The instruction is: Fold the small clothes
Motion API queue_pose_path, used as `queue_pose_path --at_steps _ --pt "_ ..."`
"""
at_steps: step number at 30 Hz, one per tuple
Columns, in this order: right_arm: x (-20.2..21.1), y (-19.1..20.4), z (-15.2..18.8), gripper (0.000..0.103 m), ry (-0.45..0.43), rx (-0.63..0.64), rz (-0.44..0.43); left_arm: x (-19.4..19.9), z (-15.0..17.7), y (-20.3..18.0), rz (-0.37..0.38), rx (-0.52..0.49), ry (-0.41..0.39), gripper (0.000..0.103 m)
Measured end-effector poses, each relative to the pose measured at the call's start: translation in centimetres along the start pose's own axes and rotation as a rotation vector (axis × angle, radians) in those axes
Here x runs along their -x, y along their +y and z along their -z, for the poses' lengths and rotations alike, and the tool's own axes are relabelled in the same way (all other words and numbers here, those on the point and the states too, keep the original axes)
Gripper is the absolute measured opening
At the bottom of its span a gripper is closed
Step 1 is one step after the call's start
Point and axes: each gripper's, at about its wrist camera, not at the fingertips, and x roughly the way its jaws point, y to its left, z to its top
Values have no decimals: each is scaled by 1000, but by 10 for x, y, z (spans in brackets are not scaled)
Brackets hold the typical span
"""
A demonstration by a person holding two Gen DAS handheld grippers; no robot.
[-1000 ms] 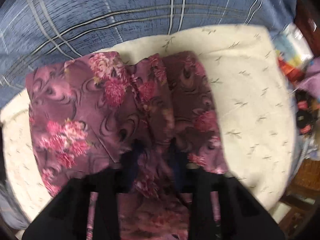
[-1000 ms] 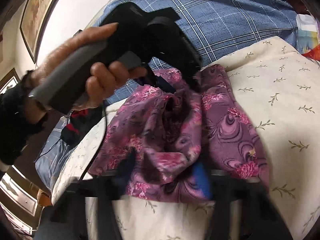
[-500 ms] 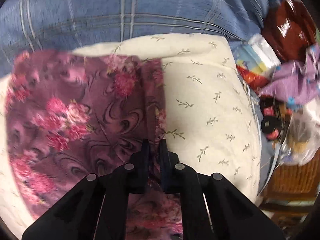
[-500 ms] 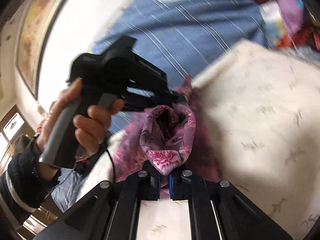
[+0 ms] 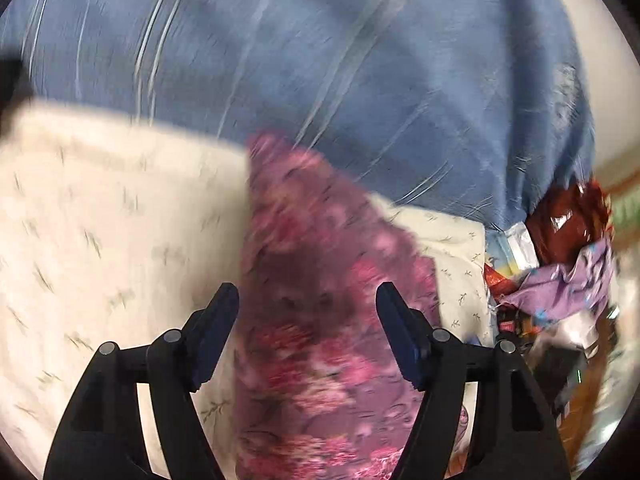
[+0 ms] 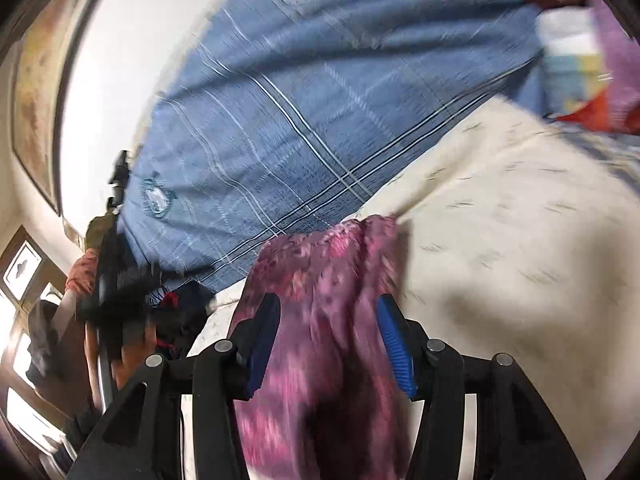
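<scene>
A purple garment with pink flowers (image 5: 320,300) lies as a narrow folded strip on a cream cushion with a sprig print (image 5: 100,240). My left gripper (image 5: 308,316) is open, its jaws wide apart on either side of the strip. In the right wrist view the same garment (image 6: 328,320) runs between the jaws of my right gripper (image 6: 326,336), which is open too. The left gripper and its hand (image 6: 108,304) show blurred at the left of that view. Both views are blurred.
A blue checked blanket (image 5: 320,60) lies behind the cushion, also in the right wrist view (image 6: 300,100). A pile of purple cloth and coloured packets (image 5: 560,280) sits at the right. A framed picture (image 6: 36,80) hangs on the wall at left.
Both grippers were shut on the garment half a second ago; both have opened and let it go. The garment now lies as a narrower strip, and both cameras have swung.
</scene>
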Motion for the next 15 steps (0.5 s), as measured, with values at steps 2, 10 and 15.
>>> queue_pose_path --at_steps 2,10,15 --pt "-36 4 -14 53 57 -1 83 -13 4 10 16 26 29 69" --pt "-67 22 -17 3 116 177 193 -38 7 3 -136 -87 -45 44" --pt "-68 -3 -10 2 150 143 281 -37 12 -7 -166 -115 -76 43"
